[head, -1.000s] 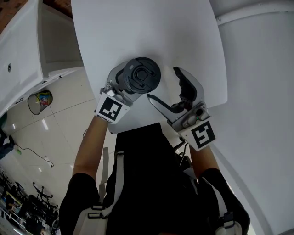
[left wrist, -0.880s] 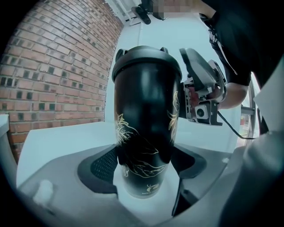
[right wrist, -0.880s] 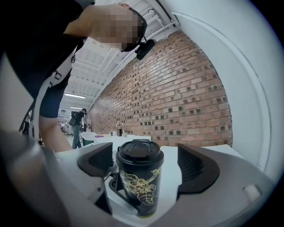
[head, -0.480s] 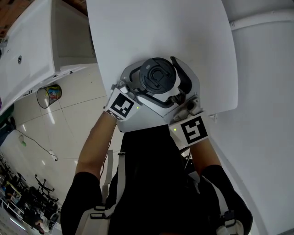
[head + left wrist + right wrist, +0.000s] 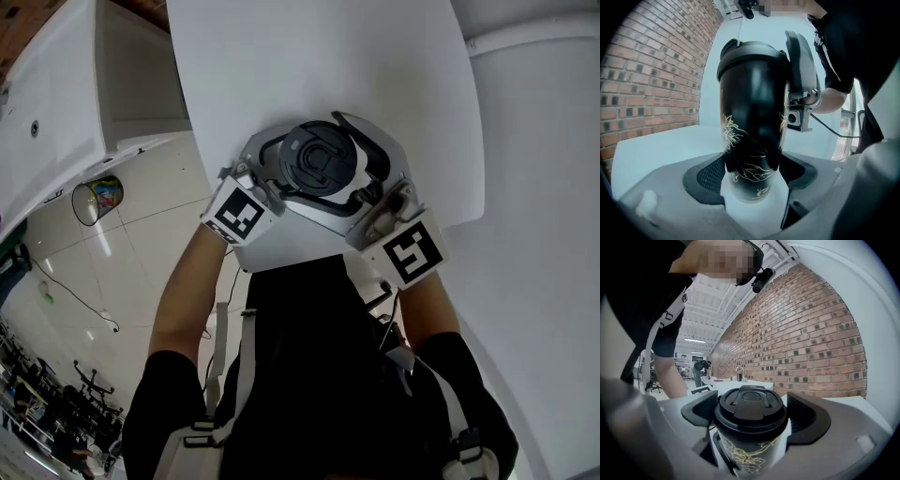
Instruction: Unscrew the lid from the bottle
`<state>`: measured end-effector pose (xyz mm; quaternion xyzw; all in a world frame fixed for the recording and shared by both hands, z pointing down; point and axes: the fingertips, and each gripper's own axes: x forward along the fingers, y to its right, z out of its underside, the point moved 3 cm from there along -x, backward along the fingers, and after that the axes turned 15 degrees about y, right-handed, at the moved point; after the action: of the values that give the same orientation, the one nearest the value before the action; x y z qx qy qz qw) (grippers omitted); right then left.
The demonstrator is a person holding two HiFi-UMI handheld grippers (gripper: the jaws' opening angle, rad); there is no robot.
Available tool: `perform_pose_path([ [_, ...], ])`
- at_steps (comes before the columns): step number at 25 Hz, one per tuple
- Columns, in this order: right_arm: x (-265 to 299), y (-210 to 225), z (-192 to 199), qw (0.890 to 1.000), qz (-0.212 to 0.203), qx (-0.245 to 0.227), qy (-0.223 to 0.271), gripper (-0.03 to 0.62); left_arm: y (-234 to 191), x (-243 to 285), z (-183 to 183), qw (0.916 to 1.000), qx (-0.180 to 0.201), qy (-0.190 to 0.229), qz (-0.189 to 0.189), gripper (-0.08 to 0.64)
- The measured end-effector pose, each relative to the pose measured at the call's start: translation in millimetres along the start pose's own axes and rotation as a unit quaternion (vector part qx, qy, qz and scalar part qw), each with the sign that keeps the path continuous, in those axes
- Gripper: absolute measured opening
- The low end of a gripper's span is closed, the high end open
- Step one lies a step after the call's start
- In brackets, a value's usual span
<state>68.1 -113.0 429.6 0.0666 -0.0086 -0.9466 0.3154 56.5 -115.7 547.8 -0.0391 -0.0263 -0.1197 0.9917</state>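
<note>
A black bottle with gold line drawings stands upright on the white table. My left gripper is shut on its lower body, one pad against each side. Its black flip-top lid sits between the fingers of my right gripper. Those jaws have just been closing, and both pads touch the rim of the lid. In the left gripper view, one right finger stands beside the lid. The head view hides the bottle's body under the lid.
The table's near edge lies just below the grippers, against the person's body. A white cabinet stands at the left, with a bin on the tiled floor. A brick wall runs behind the table.
My right gripper has moved left, from open beside the bottle to around the lid. The left gripper has kept its hold on the bottle's body.
</note>
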Motion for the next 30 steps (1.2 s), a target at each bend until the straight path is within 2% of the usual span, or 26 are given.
perform_pose_path([
  [6, -2, 0, 0, 0.993, -0.113, 0.018, -0.008, 0.456, 2, 1, 0, 0.9993, -0.006, 0.0, 0.036, 0.364],
  [9, 1, 1, -2, 0.991, -0.132, 0.027, -0.01, 0.456, 1, 1, 0, 0.9992, -0.009, 0.001, 0.04, 0.364],
  [11, 2, 1, -5, 0.994, -0.11, 0.028, 0.0, 0.456, 1, 1, 0, 0.9991, -0.011, 0.002, 0.041, 0.364],
  [12, 1, 2, -7, 0.996, -0.085, 0.028, 0.01, 0.466, 2, 2, 0, 0.9991, -0.011, 0.002, 0.041, 0.364],
  [14, 0, 6, -12, 0.999, -0.014, 0.028, 0.036, 0.505, 2, 1, 0, 0.9991, -0.012, 0.002, 0.04, 0.365],
  [16, 0, 6, -15, 0.996, 0.054, 0.033, 0.057, 0.508, 1, 1, 1, 0.9991, -0.013, 0.004, 0.039, 0.364],
  [18, 3, 2, -13, 0.994, 0.091, 0.028, 0.062, 0.525, 0, 0, 2, 0.9991, -0.015, 0.007, 0.038, 0.364],
  [22, 11, -4, -5, 0.991, 0.129, -0.017, 0.04, 0.52, 1, 0, 1, 0.9991, -0.018, 0.01, 0.037, 0.364],
  [25, 11, -1, -2, 0.988, 0.151, -0.029, 0.03, 0.511, 1, 1, 0, 0.9992, -0.018, 0.01, 0.035, 0.364],
  [27, 10, 1, 0, 0.988, 0.151, -0.031, 0.022, 0.466, 1, 2, 0, 0.9992, -0.019, 0.011, 0.034, 0.364],
  [30, 10, 1, 0, 0.992, 0.124, -0.024, 0.013, 0.466, 1, 1, 0, 0.9991, -0.021, 0.012, 0.035, 0.364],
])
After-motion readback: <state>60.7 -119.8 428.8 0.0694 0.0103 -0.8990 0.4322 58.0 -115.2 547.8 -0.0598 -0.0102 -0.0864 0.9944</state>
